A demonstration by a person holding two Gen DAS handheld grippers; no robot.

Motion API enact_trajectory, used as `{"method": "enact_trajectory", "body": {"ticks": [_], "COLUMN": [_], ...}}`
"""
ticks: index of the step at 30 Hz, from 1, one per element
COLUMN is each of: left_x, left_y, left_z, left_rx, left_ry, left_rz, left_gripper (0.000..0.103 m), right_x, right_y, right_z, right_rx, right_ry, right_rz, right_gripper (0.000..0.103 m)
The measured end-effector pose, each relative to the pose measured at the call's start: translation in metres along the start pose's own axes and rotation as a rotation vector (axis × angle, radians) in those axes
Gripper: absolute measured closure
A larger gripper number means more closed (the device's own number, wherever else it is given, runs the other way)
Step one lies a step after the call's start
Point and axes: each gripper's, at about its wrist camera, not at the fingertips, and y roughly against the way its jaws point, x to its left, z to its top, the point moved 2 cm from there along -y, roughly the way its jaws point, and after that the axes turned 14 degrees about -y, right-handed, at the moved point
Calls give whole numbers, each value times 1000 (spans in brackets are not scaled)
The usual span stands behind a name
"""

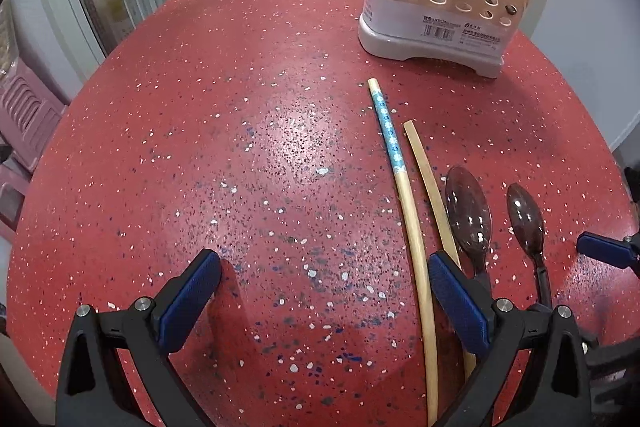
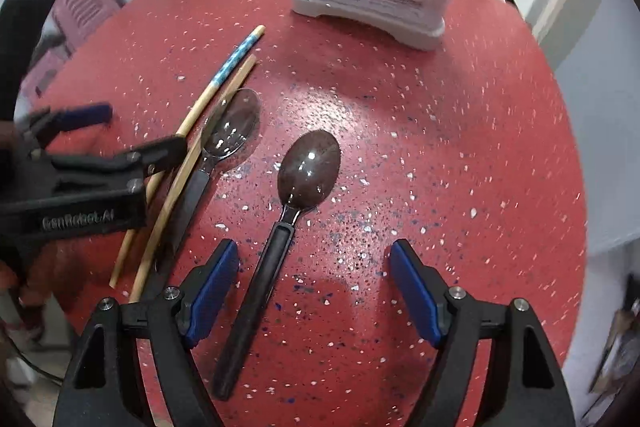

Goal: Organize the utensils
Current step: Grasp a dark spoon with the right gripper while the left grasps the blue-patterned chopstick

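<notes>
Utensils laid out flat on the red speckled table (image 1: 248, 131), side by side and roughly parallel, handles toward the person: a chopstick with a blue patterned band (image 1: 394, 163), a plain chopstick (image 1: 430, 183), a clear brown spoon (image 2: 230, 125), and a darker brown spoon (image 2: 310, 163). Lying apart like this, each can probably be picked singly. Beige perforated utensil holder (image 1: 444, 3) stands upright at the far side, well apart from all four; it already shows handles poking out of its top, so it is likely the destination.

Left hand-held gripper (image 1: 324, 303): jaws wide, nothing between the pads, tilted down over the table. Banded chopstick passes between its fingers, close to the right-hand pad (image 1: 456, 303); plain chopstick runs under that pad. No contact visible.

Right hand-held gripper (image 2: 314, 291): jaws wide, empty. The darker spoon's black handle lies between its fingers, nearer the left-hand pad (image 2: 212, 287), bowl pointing toward the holder. Pads are not pressing on it. Judged step: lining up to close on that handle.
</notes>
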Motion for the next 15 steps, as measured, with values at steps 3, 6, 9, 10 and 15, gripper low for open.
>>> {"method": "enact_trajectory", "body": {"ticks": [3,6,9,10,15], "left_x": [0,0,0,0,-10], "left_y": [-3,-7,-12,-14,-15], "left_z": [7,15,25,28,46], "left_rx": [1,4,10,15,28], "left_ry": [-6,-17,-31,-33,-89], "left_rz": [-2,-7,-14,-16,-55], "left_gripper": [0,0,0,0,0], "right_x": [-8,-21,-27,-27,-19], "right_y": [-1,-1,-2,-2,0], "right_z": [3,7,12,13,16], "right_rx": [6,17,42,52,79], "right_ry": [-7,-28,-35,-36,-9], "right_rz": [-16,-14,-1,2,10], "right_gripper": [23,32,40,41,60]}}
